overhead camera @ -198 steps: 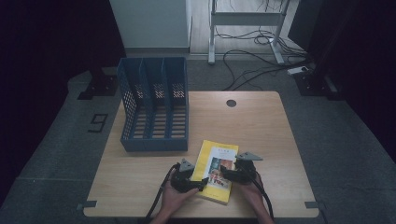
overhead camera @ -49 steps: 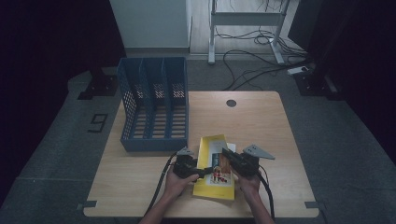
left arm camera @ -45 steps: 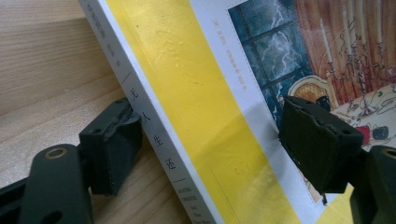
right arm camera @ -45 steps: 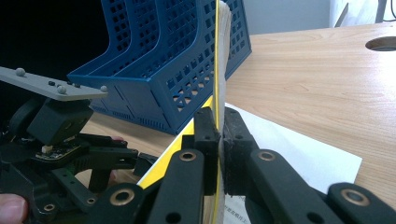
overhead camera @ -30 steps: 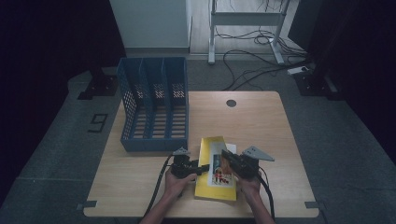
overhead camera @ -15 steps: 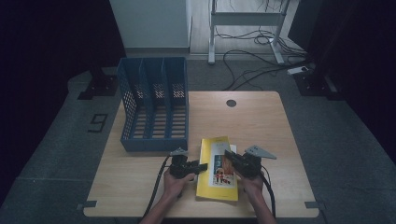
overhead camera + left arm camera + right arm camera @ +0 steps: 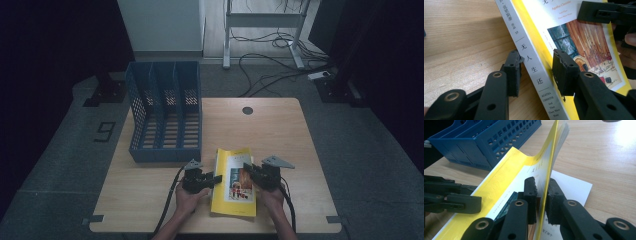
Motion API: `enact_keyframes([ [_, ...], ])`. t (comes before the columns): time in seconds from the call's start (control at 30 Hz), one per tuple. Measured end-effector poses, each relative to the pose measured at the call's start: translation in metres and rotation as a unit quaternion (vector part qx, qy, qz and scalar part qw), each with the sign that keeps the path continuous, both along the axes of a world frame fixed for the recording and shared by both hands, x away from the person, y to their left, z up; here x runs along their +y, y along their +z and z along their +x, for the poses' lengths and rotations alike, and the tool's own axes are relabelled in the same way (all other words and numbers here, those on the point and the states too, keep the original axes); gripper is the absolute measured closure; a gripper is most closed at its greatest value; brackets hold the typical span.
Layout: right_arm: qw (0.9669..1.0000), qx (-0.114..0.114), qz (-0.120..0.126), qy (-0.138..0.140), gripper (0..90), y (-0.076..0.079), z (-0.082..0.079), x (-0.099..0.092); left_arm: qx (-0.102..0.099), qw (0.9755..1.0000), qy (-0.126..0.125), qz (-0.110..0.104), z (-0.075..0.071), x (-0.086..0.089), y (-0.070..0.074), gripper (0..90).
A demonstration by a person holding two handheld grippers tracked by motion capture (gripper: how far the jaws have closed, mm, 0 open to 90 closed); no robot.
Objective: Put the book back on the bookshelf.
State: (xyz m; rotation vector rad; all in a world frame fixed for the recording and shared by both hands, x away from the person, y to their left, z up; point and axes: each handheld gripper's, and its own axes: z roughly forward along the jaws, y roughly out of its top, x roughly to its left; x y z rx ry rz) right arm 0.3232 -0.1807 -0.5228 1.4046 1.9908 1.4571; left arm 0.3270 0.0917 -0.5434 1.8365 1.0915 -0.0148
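We work at a pale wooden counter (image 7: 280,130), where a yellow paperback book with a white cover panel and a painted picture (image 7: 235,180) lies near the front edge, between our two hands. Our left gripper (image 7: 210,181), a black two-jaw tool, sits at the book's left side; in the left gripper view its jaws straddle the white spine printed with Chinese characters and "Agatha Christie" (image 7: 534,72), one jaw on the counter side of the spine and the other over the yellow cover. These jaws have just been closing around the spine, yet a gap shows on the left between jaw and spine, so they are not yet clamped on it. Our right gripper (image 7: 252,175), black with a grey three-cornered plate (image 7: 278,161) on top, comes in from the book's right side. In the right gripper view its jaws (image 7: 541,195) pinch the thin yellow front cover (image 7: 549,170), which stands lifted and curled upward away from the white page beneath; these jaws have just been easing open slightly, with the cover between them and the pads close against it. Behind the book, well apart from it, a blue plastic slotted file rack with three compartments (image 7: 165,112) stands on the counter's left rear part. A black cable (image 7: 170,200) trails from the left gripper toward the front edge.
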Motion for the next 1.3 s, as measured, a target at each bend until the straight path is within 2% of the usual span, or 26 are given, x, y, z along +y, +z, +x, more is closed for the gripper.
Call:
enact_keyframes([
  [0.23,0.9999,0.01,-0.01,0.002,75.0,-0.003,0.002,-0.001,-0.002,1.0,0.004,0.001,-0.002,-0.001,-0.001,61.2],
  [0.5,0.999,0.034,-0.027,-0.005,60.5,-0.009,0.004,-0.004,-0.006,1.0,0.007,-0.001,-0.003,-0.001,-0.001,62.0],
  [0.73,0.9975,0.06,-0.034,-0.015,53.1,-0.018,0.003,-0.012,-0.009,0.9999,0.009,0.0,-0.004,-0.002,-0.001,62.5],
  [0.87,0.9961,0.077,-0.043,-0.01,45.2,-0.021,0.005,-0.011,-0.011,0.9999,0.009,0.001,-0.005,-0.002,-0.001,62.7],
  [1.0,0.9948,0.088,-0.048,-0.017,39.9,-0.024,0.007,-0.011,-0.015,0.9998,0.01,0.003,-0.005,-0.003,-0.001,62.8],
  [1.1,0.9939,0.094,-0.053,-0.023,33.6,-0.024,0.008,-0.01,-0.017,0.9998,0.01,0.003,-0.006,-0.003,0.0,62.9],
  [1.2,0.993,0.097,-0.062,-0.027,31.1,-0.023,0.008,-0.01,-0.02,0.9997,0.011,0.004,-0.007,-0.003,0.0,63.0],
  [1.3,0.9924,0.104,-0.06,-0.03,27.9,-0.023,0.008,-0.011,-0.022,0.9997,0.01,0.004,-0.007,-0.003,0.001,63.1],
])
